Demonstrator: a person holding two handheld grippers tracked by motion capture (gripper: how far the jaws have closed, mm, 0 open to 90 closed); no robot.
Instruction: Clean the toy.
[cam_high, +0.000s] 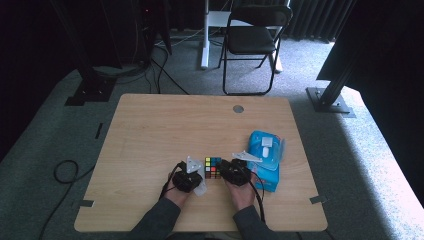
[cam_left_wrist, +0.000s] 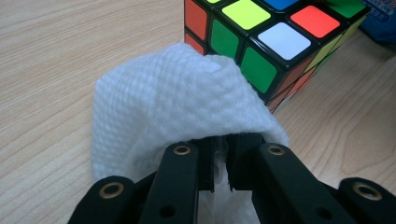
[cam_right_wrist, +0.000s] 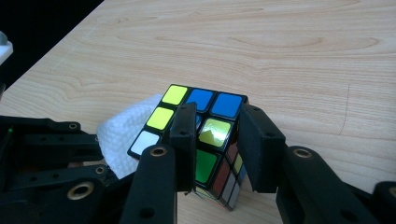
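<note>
Both tongs are busy near the front edge of the surface, the left tongs pinching a white wipe against the puzzle cube while the right tongs squeeze its corner, so a hard rub might twist it loose.

grey carpet, black folding chair

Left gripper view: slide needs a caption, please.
Left gripper pinches a white wipe against a colour cube.

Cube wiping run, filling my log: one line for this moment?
left gripper: shut on wipe | wipe: against cube | right gripper: shut on cube | cube: on table
</note>
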